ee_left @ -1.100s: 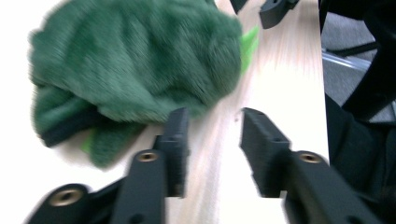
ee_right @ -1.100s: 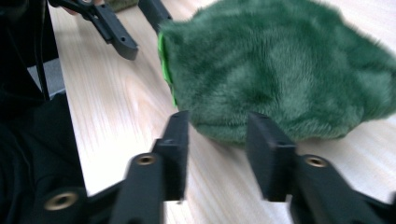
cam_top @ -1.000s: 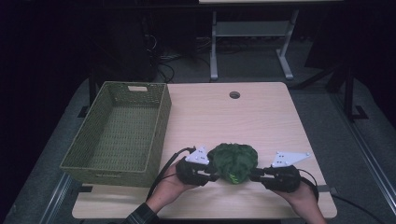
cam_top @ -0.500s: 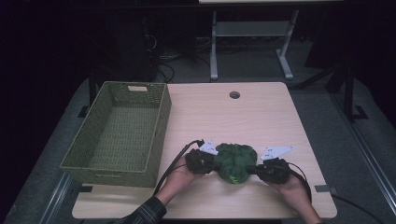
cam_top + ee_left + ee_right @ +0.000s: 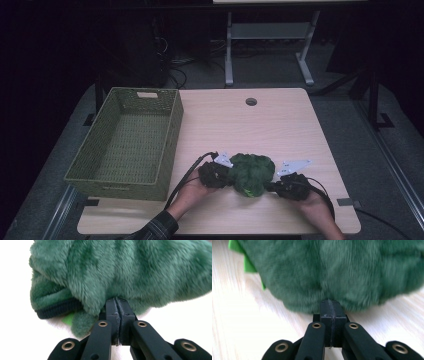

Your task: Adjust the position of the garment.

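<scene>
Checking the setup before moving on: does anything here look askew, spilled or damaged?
Nothing stands out. The fuzzy green plush toy lies bunched on the light wooden table, pinched by the left gripper and right gripper; the green woven basket sits upright.

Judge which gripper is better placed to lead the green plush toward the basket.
Left, probably: the left gripper pinches the green plush on the side nearer the basket; the right gripper grips the far side.

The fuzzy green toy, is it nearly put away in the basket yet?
Not yet. Done: both grippers have caught the fuzzy green toy, the left gripper and the right gripper each shut on its fur from opposite sides. In hand: the toy sits low at the table's front edge between them. Left: probably lifting it across into the woven basket, which holds nothing.
</scene>
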`<state>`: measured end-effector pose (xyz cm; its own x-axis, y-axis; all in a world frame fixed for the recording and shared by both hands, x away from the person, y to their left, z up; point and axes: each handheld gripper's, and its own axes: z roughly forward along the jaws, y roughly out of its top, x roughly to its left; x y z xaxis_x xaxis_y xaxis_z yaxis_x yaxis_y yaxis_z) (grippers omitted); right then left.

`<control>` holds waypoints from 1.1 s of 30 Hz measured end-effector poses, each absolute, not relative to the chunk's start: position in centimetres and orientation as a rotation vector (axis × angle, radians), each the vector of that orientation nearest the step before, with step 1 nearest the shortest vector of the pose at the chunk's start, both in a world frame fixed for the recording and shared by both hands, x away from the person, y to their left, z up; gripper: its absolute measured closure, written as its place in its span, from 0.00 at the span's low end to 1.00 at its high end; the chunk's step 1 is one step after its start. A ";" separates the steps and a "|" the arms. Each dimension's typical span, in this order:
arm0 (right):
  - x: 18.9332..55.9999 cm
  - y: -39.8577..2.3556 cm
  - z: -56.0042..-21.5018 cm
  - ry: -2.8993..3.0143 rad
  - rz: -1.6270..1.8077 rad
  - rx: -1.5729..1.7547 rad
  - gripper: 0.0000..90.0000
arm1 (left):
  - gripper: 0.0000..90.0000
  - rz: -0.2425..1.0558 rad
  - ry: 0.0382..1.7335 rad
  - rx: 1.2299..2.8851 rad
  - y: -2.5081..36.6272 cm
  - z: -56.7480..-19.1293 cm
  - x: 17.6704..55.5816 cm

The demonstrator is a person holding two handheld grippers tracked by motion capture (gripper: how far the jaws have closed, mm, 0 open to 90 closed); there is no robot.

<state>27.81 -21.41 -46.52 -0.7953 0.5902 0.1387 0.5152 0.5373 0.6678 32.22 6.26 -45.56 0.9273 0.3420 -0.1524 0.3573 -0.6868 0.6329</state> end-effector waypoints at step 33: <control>37.9 -20.6 -45.6 2.496 1.237 1.070 1.00 | 1.00 -0.150 0.368 2.377 3.1 -46.0 28.5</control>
